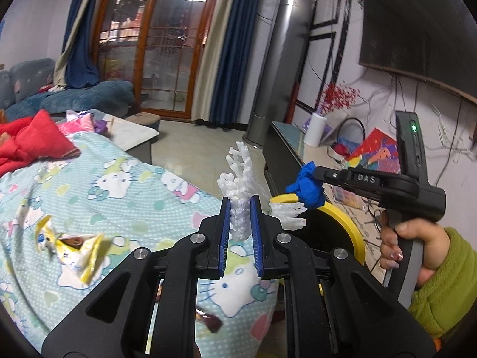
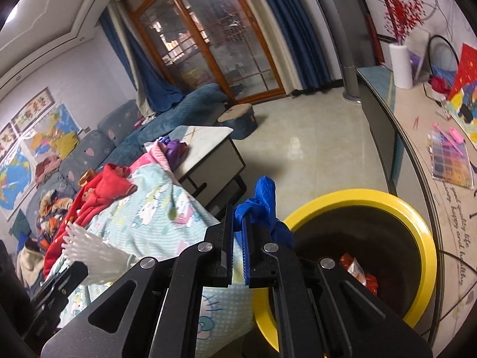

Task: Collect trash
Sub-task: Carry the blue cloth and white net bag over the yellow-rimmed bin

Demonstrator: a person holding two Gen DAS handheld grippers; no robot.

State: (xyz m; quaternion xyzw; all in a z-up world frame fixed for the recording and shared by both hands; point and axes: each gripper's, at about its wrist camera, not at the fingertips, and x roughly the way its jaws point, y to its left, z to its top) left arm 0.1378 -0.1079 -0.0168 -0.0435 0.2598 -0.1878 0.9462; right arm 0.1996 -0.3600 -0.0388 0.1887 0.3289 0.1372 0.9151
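Left gripper [image 1: 241,208]: blue-padded jaws pinched on a strip of white foam netting [image 1: 240,179], which stands up out of the jaws and fans out above and to the right of the tips. In the right wrist view the same netting [image 2: 86,253] shows low at left, sticking out past the black body of the left gripper.

Right gripper [image 2: 238,226]: jaws pressed together on a crumpled blue wrapper [image 2: 262,205]; the wad rises above the tips and bulges to their right. From the left wrist view this gripper [image 1: 320,176] comes in from the right, held by a hand [image 1: 417,244] in a green sleeve [image 1: 441,283], with the blue wad [image 1: 307,183] at its tip, just right of and slightly above the netting.

Yellow-rimmed bin [image 2: 423,238]: stands below and right of the right gripper's tips, its dark inside open to view. Red and clear wrappers [image 2: 357,271] lie in it. From the left gripper the rim [image 1: 351,226] sits just right of the jaws, under the blue wad.

Left of and below both grippers: a quilt with a cartoon cat print [image 1: 119,185]. A yellow and white wrapper [image 1: 77,250] lies on it, well left of the left gripper's jaws. A brown scrap [image 1: 210,322] shows beneath that gripper's frame. A red cloth [image 1: 35,143] lies further off to the left.
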